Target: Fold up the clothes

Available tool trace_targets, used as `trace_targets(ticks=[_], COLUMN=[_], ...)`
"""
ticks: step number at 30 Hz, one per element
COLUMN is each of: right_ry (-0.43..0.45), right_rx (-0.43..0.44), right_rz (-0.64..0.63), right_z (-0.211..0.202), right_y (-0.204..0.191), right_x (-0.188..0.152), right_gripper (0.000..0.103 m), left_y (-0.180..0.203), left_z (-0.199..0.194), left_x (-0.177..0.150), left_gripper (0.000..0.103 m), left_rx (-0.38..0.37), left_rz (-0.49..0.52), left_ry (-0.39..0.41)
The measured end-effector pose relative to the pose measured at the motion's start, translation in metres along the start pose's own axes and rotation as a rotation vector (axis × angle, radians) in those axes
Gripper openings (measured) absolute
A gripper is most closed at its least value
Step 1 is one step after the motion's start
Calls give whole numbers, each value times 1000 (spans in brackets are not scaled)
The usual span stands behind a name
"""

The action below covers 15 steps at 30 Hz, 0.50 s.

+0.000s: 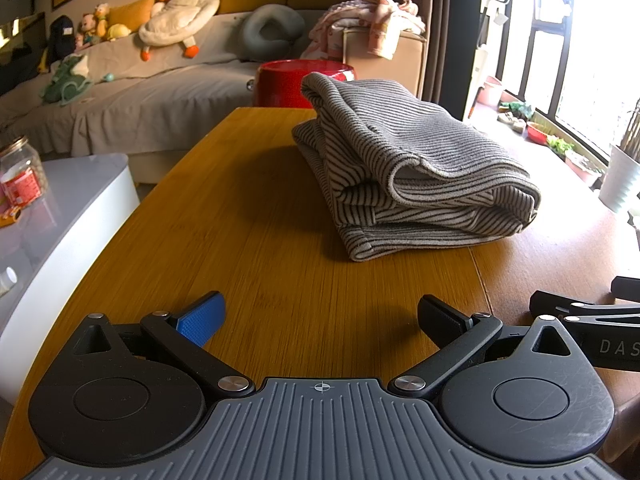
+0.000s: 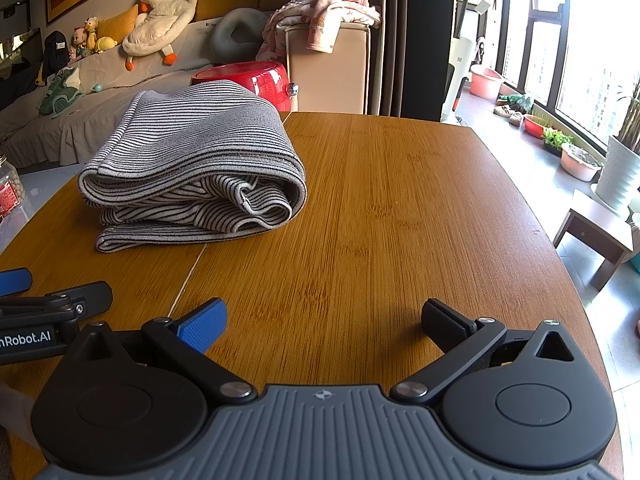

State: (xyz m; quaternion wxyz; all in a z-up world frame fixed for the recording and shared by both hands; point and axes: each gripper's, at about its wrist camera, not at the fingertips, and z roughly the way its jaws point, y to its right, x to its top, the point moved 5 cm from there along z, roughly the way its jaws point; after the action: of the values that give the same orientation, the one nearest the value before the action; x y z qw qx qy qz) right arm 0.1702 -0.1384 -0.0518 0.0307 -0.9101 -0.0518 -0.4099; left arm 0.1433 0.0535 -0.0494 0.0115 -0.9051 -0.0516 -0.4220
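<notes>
Right in front of you, your left gripper (image 1: 320, 320) was wide open and held nothing, its blue pad and its black pad far apart just above the wood. Your right gripper (image 2: 324, 322) was the same: spread wide, empty, and low over the table beside the left one. Both sat at the near edge of the big wooden table (image 2: 400, 200), which filled most of what you saw. Behind the table ran a long grey sofa (image 1: 160, 92) against the wall. The striped grey top (image 1: 400, 168) lay folded in a thick, soft pile on the table, ahead of both grippers and well apart from them, a bit right of the left one and a bit left of the right one. A red tub (image 1: 288, 80) stood just past the far end of the table. A white duck toy (image 1: 180, 8) lay on the sofa.
</notes>
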Motion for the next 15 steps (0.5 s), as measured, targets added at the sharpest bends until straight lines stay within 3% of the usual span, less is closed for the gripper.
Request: trace_targets(ticks=[15], right_ry=[0], right_rx=[0], right_rz=[0], right_z=[1], right_y=[0], right_x=[1], right_gripper=[103], left_y=[1], left_z=[0], left_x=[0], left_gripper=[103], left_rx=[4], left_rz=[8], left_ry=[-4])
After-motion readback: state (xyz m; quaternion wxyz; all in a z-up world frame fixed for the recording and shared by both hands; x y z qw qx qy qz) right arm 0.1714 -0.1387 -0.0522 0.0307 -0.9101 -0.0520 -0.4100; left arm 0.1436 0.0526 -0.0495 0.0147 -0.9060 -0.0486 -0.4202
